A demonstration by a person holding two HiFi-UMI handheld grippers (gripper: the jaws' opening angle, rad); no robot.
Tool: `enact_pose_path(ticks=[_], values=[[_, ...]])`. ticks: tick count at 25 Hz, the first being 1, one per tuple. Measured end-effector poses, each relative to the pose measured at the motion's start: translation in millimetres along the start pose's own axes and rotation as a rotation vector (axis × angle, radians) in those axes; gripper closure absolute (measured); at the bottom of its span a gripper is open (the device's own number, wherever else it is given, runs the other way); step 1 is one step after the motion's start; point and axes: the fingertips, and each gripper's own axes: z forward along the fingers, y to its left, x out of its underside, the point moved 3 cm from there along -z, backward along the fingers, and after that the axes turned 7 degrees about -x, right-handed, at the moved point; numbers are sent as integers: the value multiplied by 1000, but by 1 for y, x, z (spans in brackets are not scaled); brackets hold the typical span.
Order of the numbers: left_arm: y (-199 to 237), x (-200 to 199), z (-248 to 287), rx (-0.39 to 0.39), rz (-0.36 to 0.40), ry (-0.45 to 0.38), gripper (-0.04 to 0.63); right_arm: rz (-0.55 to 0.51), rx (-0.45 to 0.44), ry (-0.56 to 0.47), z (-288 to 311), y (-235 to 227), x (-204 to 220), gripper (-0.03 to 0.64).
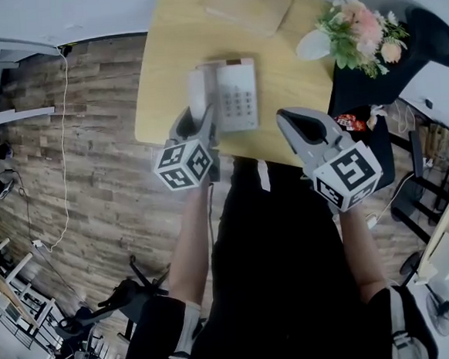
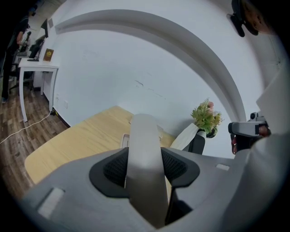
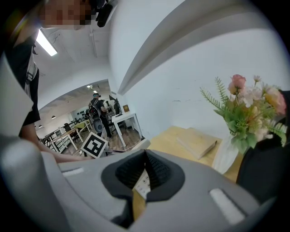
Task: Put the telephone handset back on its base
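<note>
Left tool [image 1: 202, 125] clamped on handset [image 1: 197, 92], 2 pads pressing its sides mid-length. Handset pale grey, smooth, long, rounded end rising past jaws. Held above counter [image 1: 162, 71] near edge, at left side of base [image 1: 238, 96]; contact with cradle unclear. Base pale, keypad up. Right tool [image 1: 285, 118] closed, nothing gripped, just right of base at near edge. Bare counter left of base. Wooden board [image 1: 247, 4] at far edge. Flower vase [image 1: 350, 33] at far right corner.
</note>
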Motion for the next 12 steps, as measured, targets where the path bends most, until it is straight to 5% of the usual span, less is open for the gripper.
enact_pose_path(ticks=[12], values=[[9,16,28,-49,-17,46,374,25,6,4,-3,-12,5,615]])
